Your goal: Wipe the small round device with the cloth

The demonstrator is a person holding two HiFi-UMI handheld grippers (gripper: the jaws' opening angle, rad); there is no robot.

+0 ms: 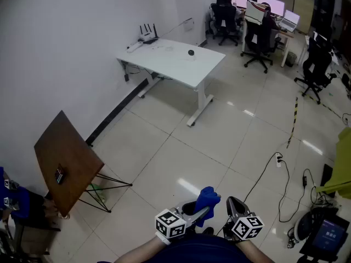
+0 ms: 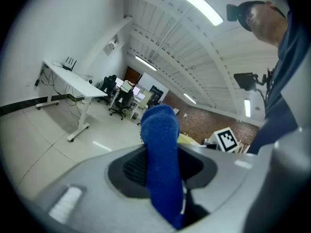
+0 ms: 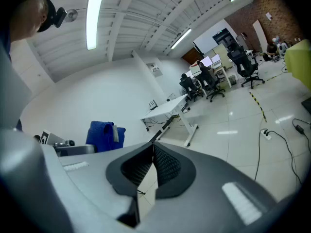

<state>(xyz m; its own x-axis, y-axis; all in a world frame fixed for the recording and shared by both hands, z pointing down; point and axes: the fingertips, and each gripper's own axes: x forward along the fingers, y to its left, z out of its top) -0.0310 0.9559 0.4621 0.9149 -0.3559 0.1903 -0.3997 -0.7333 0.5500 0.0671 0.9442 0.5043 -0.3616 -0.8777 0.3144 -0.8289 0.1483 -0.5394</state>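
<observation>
The small round device (image 1: pixel 191 52) is a dark dot on the white desk (image 1: pixel 175 64) far across the room. Near the bottom of the head view both grippers are held close to the person's body, well away from the desk. My left gripper (image 1: pixel 198 208) is shut on a blue cloth (image 1: pixel 208 200), which stands up between its jaws. In the left gripper view the cloth (image 2: pixel 163 159) fills the gap of the left gripper (image 2: pixel 160 155). My right gripper (image 1: pixel 232 205) is shut with nothing in it, and its pads meet in the right gripper view (image 3: pixel 153 152), where the cloth (image 3: pixel 104 136) shows at the left.
A brown tilted table (image 1: pixel 66 160) with a small dark object (image 1: pixel 59 174) stands at the left by the wall. A router (image 1: pixel 148 34) sits at the desk's far end. Office chairs (image 1: pixel 225 18) and workstations lie beyond. Cables (image 1: pixel 285 171) trail over the tiled floor at the right.
</observation>
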